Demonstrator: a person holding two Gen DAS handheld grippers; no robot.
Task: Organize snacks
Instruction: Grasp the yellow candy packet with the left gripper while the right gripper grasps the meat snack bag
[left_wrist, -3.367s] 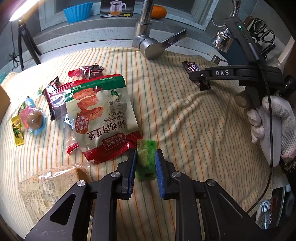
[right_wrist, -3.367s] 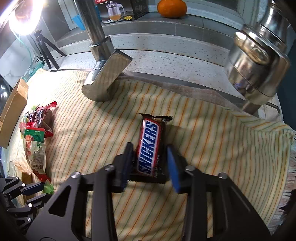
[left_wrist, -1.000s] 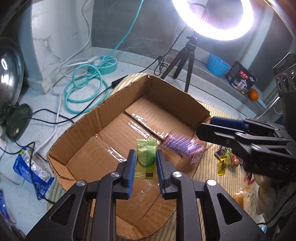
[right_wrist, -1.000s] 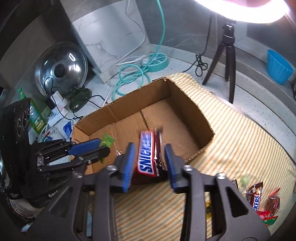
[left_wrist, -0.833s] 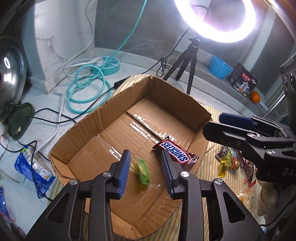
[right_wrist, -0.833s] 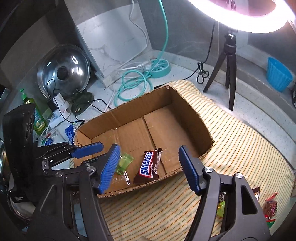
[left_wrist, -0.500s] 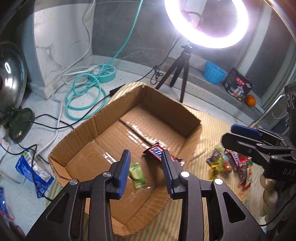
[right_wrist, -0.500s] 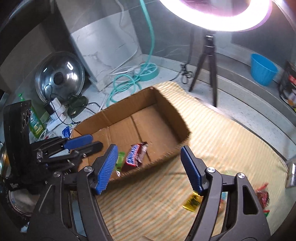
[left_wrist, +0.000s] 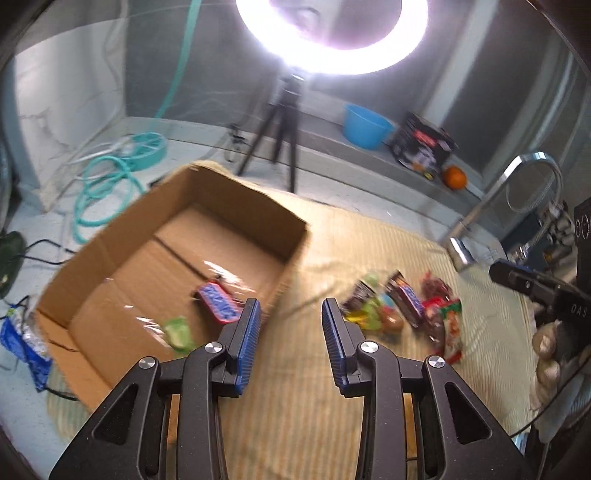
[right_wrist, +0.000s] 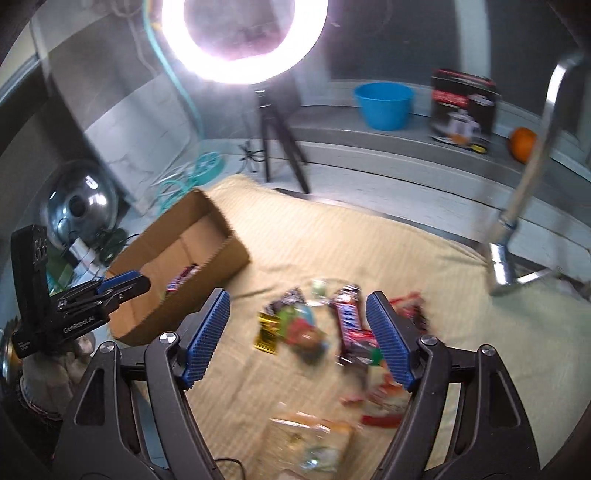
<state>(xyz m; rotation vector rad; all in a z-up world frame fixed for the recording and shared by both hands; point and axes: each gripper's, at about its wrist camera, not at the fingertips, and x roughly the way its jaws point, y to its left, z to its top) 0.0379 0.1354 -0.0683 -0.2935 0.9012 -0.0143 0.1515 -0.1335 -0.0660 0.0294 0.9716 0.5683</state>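
Left gripper (left_wrist: 291, 338): jaws spread, empty.
Right gripper (right_wrist: 299, 339): jaws spread wide, empty.
Snickers bar (left_wrist: 218, 308): in cardboard box (left_wrist: 236, 195), beside green packet (left_wrist: 178, 333).
Loose snack pile (right_wrist: 332, 328): on striped cloth (right_wrist: 424, 266), motion-blurred, labels unreadable.
Ring light (right_wrist: 243, 37): behind.

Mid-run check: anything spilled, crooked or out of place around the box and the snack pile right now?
Nothing looks spilled or damaged. The cardboard box sits skewed on the striped cloth, holding a Snickers bar and a green packet lying loose. The remaining snacks lie in a jumbled heap. Both tongs are open and empty.
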